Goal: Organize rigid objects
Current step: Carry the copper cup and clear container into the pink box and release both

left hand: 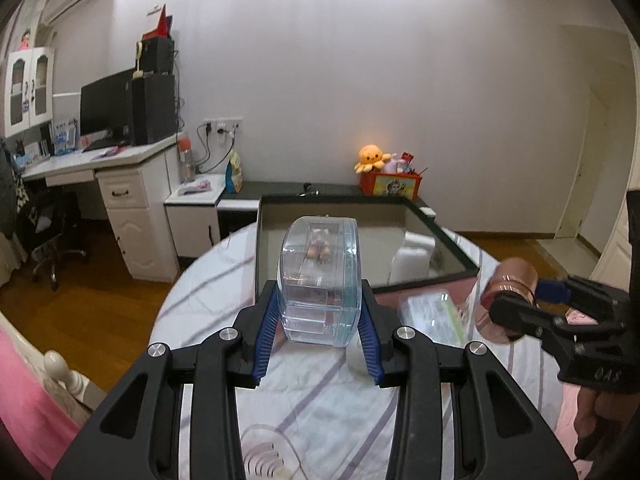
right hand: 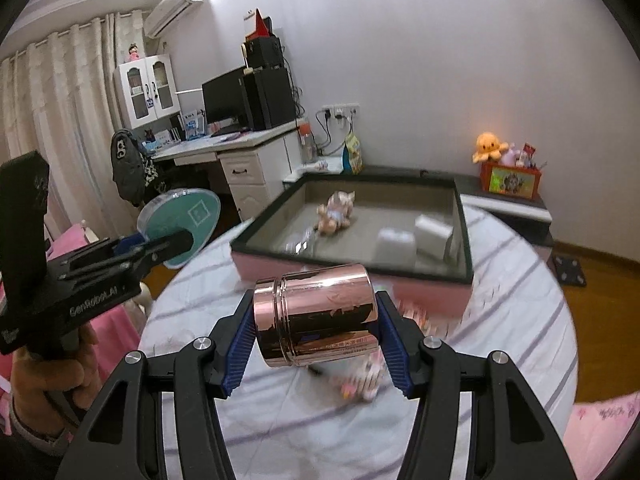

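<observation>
My left gripper (left hand: 319, 330) is shut on a clear plastic box (left hand: 320, 280) with a teal back, held upright above the striped round table (left hand: 320, 412). The same box shows in the right wrist view as a teal disc (right hand: 180, 224) in the left gripper (right hand: 168, 240). My right gripper (right hand: 316, 340) is shut on a rose-gold metal canister (right hand: 316, 316), lying sideways between the blue pads. In the left wrist view that canister (left hand: 510, 288) hangs at the right in the right gripper (left hand: 520, 300). Beyond both stands a shallow open box (right hand: 464, 236) with a dark rim and pink sides.
Inside the open box lie a small doll (right hand: 336, 212) and two white blocks (right hand: 396, 246). A green-labelled packet (left hand: 432, 316) and blurred small items (right hand: 366, 376) lie on the table. Behind are a white desk (left hand: 120, 164), a low dark cabinet (left hand: 320, 190) and an orange toy bin (left hand: 390, 188).
</observation>
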Demonstrator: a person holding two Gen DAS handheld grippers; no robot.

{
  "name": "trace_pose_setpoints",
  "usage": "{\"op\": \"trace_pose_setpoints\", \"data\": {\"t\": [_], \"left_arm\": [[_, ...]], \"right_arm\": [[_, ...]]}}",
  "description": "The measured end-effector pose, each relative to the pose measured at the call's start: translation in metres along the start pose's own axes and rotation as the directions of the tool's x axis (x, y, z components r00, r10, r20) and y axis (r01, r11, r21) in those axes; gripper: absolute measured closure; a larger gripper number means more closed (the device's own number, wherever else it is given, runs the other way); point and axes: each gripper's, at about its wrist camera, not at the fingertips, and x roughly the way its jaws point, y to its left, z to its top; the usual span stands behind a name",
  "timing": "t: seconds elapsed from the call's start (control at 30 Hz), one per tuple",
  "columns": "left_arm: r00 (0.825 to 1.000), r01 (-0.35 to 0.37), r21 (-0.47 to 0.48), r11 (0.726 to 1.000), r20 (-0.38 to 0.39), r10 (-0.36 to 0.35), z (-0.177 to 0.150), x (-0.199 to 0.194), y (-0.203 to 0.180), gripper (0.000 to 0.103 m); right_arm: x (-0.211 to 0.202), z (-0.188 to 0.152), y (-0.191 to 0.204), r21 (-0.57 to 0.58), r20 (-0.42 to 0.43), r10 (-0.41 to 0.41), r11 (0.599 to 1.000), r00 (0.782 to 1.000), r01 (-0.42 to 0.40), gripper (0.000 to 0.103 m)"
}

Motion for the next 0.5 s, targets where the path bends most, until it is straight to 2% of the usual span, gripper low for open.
{"op": "trace_pose_setpoints", "data": {"t": [0.23, 0.33, 0.5], "left_arm": [[0.999, 0.009, 0.009, 1.0, 0.047, -0.009, 0.04, 0.02, 0.0, 0.065], [0.999, 0.018, 0.012, 1.0, 0.046, -0.018, 0.053, 0.035, 0.0, 0.065], [0.999, 0.034, 0.002, 0.999, -0.002, -0.034, 0.065, 0.078, 0.001, 0.065]], "right_arm": [[0.018, 0.057, -0.015, -0.034, 0.043, -0.043, 0.998, 0.998, 0.044, 0.045], [0.037, 0.076, -0.024, -0.031, 0.029, -0.05, 0.998, 0.998, 0.051, 0.045], [0.086, 0.092, -0.043, 0.0, -0.052, -0.043, 0.999, 0.998, 0.043, 0.045]]}}
